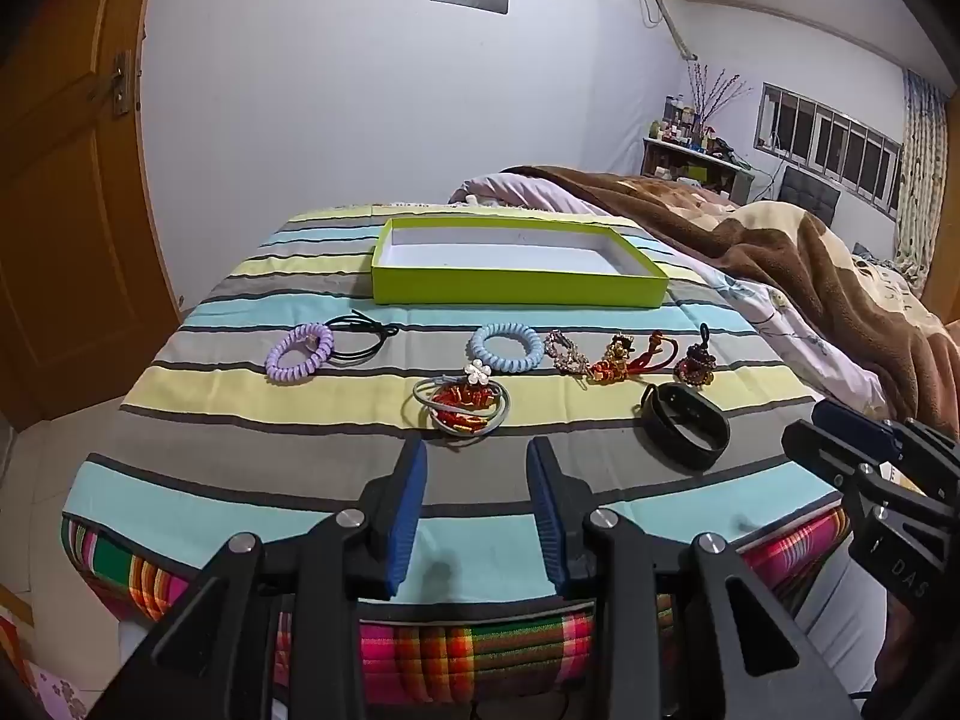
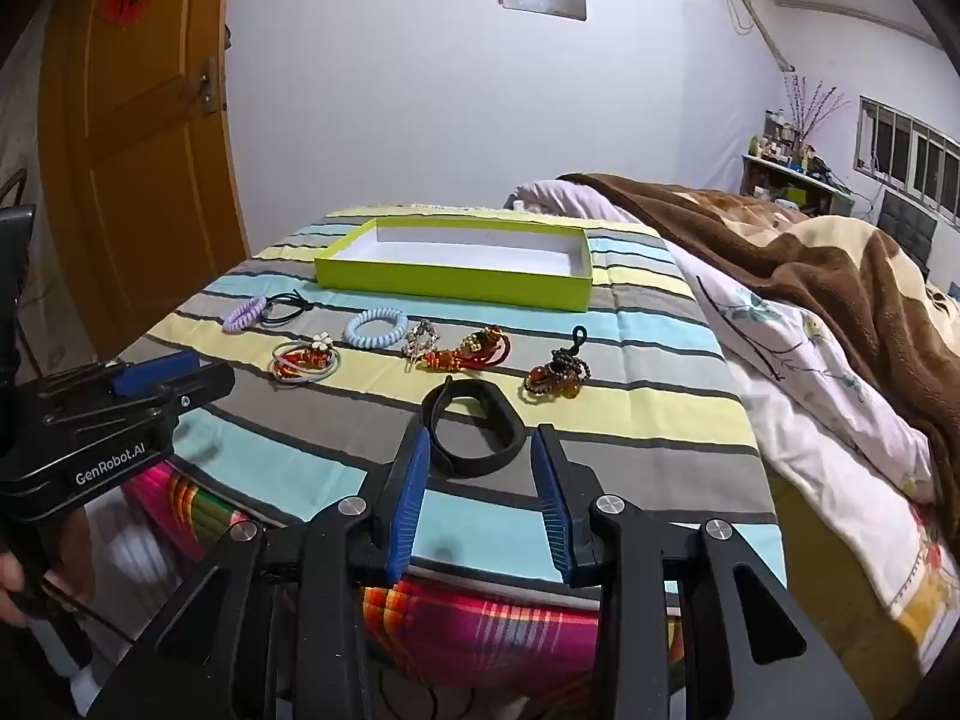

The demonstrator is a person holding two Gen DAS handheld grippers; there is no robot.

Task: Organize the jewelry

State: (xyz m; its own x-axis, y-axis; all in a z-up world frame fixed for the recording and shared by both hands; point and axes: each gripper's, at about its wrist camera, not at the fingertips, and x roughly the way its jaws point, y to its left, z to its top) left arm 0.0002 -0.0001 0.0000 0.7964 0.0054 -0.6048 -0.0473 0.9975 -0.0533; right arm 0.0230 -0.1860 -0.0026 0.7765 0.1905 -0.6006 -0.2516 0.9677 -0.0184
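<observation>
**Jewelry laid out before the green box**

Jewelry lies in a loose row on the striped cloth (image 1: 252, 426), on the near side of the green box (image 1: 516, 288), whose long axis runs left to right. The black band (image 2: 474, 432) lies nearest, well apart from the box. Left hand-held gripper (image 1: 477, 510) and right hand-held gripper (image 2: 480, 504) both gape, released, grasping nothing.
</observation>
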